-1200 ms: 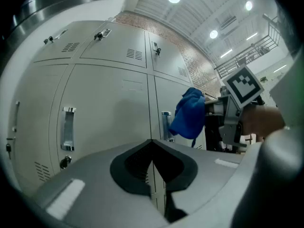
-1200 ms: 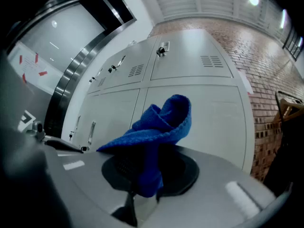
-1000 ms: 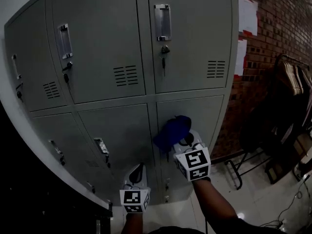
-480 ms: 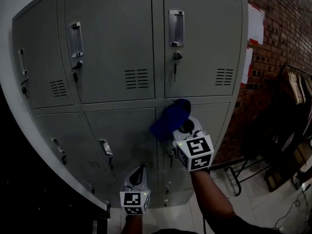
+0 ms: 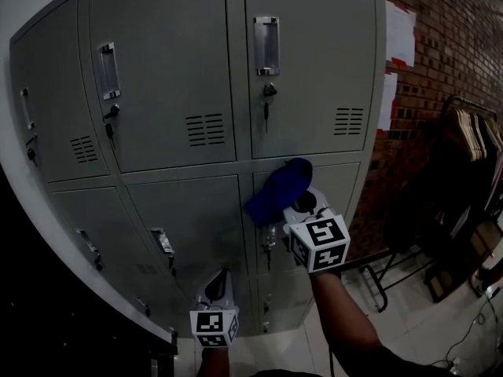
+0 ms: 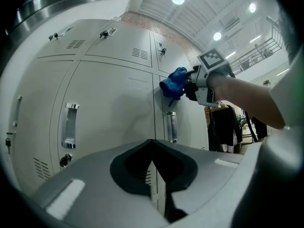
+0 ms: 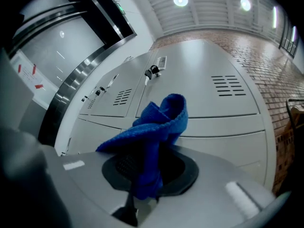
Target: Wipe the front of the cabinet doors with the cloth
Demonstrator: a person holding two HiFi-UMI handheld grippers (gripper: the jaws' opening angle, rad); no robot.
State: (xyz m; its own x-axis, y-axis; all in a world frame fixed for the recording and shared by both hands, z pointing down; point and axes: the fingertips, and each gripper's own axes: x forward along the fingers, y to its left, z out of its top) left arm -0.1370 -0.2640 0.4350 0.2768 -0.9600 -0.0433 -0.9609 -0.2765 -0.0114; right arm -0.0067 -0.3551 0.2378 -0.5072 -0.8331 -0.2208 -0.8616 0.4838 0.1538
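Observation:
A grey metal locker cabinet point(image 5: 181, 77) with several doors fills the head view. My right gripper point(image 5: 295, 204) is shut on a blue cloth point(image 5: 277, 192), which sits at the top left corner of the lower right door point(image 5: 330, 187). In the right gripper view the blue cloth point(image 7: 152, 132) bunches up out of the closed jaws toward the cabinet doors point(image 7: 213, 103). My left gripper point(image 5: 220, 283) hangs lower, before the bottom doors, shut and empty. The left gripper view shows the right gripper point(image 6: 190, 82) with the cloth point(image 6: 173, 82) pressed at a door seam.
Door handles point(image 5: 266, 45), key locks point(image 5: 268, 91) and vent slots point(image 5: 204, 129) stick out from the doors. A brick wall point(image 5: 440, 45) stands to the right. A dark rack with clothes point(image 5: 464, 179) sits on the pale floor at lower right.
The right gripper with the cloth has slid up the lower right door, from its middle to the top left corner. The left gripper has barely moved.

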